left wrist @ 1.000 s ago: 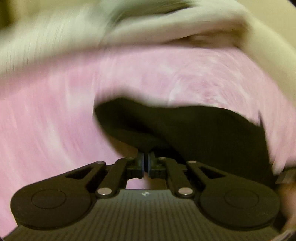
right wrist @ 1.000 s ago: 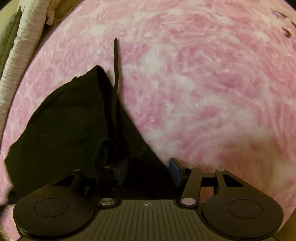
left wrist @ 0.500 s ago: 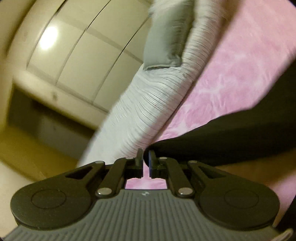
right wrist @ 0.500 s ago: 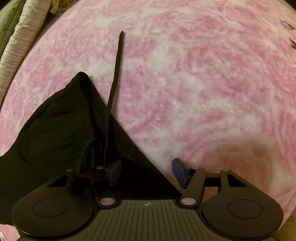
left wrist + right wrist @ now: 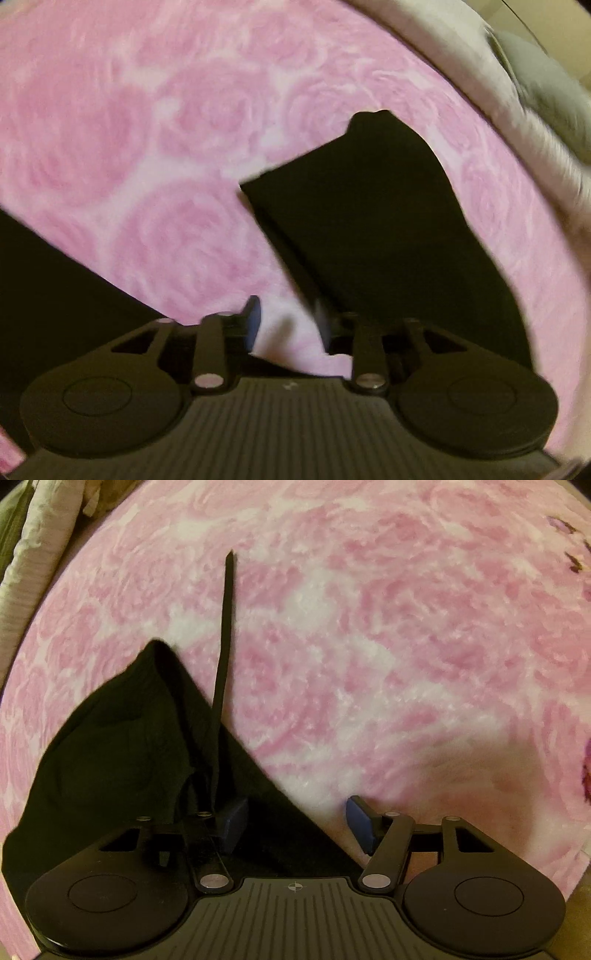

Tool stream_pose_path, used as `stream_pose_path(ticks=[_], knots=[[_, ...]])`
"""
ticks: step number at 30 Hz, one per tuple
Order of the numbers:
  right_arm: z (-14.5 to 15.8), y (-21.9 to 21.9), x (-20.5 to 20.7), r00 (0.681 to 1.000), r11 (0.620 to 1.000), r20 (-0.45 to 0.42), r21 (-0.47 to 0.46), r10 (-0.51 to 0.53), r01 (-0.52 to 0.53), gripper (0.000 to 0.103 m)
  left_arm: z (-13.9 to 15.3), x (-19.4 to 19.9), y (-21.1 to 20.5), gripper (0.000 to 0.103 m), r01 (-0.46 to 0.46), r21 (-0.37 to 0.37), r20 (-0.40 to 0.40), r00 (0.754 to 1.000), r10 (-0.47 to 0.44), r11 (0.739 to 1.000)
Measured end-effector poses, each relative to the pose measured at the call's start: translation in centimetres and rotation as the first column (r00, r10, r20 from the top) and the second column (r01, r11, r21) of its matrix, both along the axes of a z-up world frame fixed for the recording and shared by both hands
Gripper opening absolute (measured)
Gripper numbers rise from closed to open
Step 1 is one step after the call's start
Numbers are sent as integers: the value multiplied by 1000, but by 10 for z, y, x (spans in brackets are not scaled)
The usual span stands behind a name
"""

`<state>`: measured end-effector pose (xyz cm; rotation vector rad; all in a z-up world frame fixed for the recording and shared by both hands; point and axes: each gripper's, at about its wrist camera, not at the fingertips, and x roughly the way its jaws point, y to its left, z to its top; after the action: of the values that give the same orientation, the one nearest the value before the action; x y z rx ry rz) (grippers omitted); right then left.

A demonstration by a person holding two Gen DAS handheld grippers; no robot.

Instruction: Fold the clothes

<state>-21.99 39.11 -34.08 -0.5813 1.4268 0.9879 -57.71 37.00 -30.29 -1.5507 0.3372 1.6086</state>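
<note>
Blur smears the opening left gripper; right gripper spread over black garment.

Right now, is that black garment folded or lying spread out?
Partly folded: the black garment lies doubled over itself on the pink blanket, its strap trailing out straight.

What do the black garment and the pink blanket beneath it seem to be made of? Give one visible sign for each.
Black garment: probably soft matte knit fabric; it drapes in limp folds without shine.
Pink blanket: apparently plush fleece; its rose pattern looks fuzzy, with raised tufts. The exact fibres can't be told.
</note>
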Motion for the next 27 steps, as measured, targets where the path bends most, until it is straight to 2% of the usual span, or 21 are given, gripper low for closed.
stream_pose_path(ticks=[3,6,8,9,10,11,12,15,16,17,18,19,20,21,22,25,26,27], knots=[[5,0,3,999,1000,15,1,-28,28,62,-27,-1,7,27,-105,-22,80,991,106,994],[10,-1,1,999,999,15,11,-39,39,62,-36,6,9,27,-140,16,61,988,139,990],[13,-3,-3,999,999,11,18,-36,36,62,-36,7,6,26,-175,76,130,978,164,982],[12,-3,-6,999,999,12,17,-31,31,62,-39,9,9,26,-168,73,136,978,157,983],[12,-4,-9,1000,1000,13,17,-27,27,62,-41,12,12,24,-160,69,143,978,149,985],[11,-5,-11,1000,1000,15,13,-21,21,62,-43,14,16,16,-148,67,143,980,137,987],[10,-6,-14,1000,1000,17,10,-16,16,62,-44,17,20,3,-104,65,103,990,97,993],[9,-11,-19,1000,1000,18,3,-21,21,62,-34,24,31,3,58,68,-33,998,-55,996],[9,-13,-20,999,1000,17,5,-27,27,62,-21,31,35,3,152,77,-123,982,-142,985],[10,-13,-19,999,1000,16,5,-28,28,62,-8,38,39,3,248,78,-217,950,-226,966],[10,-13,-19,999,1000,15,5,-28,28,62,12,47,42,3,357,71,-348,884,-313,931],[11,-13,-19,999,1000,13,4,-29,29,62,33,56,42,3,466,40,-504,773,-385,884],[11,-12,-18,1000,1000,14,4,-27,27,62,53,65,42,3,559,-12,-642,631,-435,829],[12,-12,-17,1000,1000,13,5,-27,27,62,70,72,37,3,618,-86,-765,461,-450,781],[12,-11,-16,1000,1000,10,6,-28,28,62,85,74,34,3,645,-167,-855,281,-435,746],[12,-8,-14,1000,1000,-1,7,-29,29,62,123,56,18,6,619,-328,-926,-62,-371,714],[11,-8,-14,1000,1000,-7,5,-27,27,62,134,50,12,7,599,-374,-923,-163,-350,708],[11,-7,-14,1000,1000,-12,3,-24,24,62,139,40,6,13,582,-394,-914,-163,-372,712]])
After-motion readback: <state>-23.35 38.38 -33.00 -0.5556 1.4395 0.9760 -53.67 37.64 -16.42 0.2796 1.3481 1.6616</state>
